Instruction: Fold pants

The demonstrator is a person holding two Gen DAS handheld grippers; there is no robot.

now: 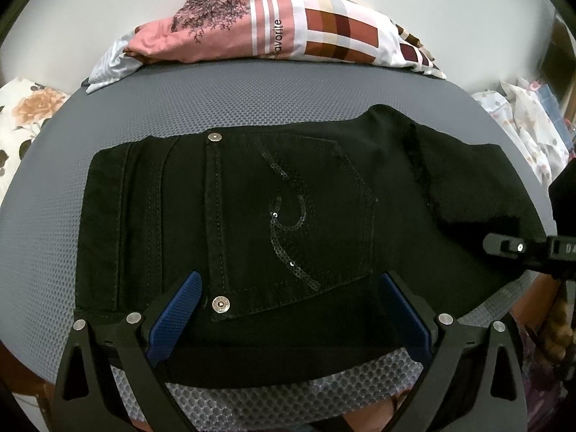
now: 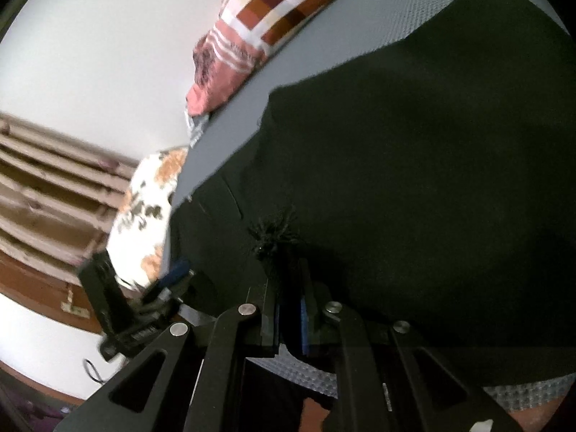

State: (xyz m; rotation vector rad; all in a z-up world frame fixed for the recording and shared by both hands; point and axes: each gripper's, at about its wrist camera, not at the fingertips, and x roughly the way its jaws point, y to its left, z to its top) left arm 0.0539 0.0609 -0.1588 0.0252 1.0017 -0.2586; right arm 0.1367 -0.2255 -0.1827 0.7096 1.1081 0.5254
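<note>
Black pants lying flat on the grey mesh-covered table, folded into a broad dark band. Long axis running side to side across the left wrist view, waistband end toward the left, frayed leg hem folded over toward the right. Back pocket facing up, sequin swirl on it, one rivet at its far corner and another at its near corner. Left gripper hovering over the near edge of the pants, blue pads spread wide, straddling the pocket, nothing clamped. Right gripper at the right end of the band, seen in the right wrist view with jaws all but closed, pads pinched on the frayed black hem, tufts of loose thread sticking out just past the tips. Same tool edging into the left wrist view from the right margin, low over the fabric. In the right wrist view, the dark cloth filling most of the frame, its band slanting up and away to the right. Patterned pink and checked bedding bunched at the far edge of the table, well apart from the pants. Floral cushion off the table's left side.
</note>
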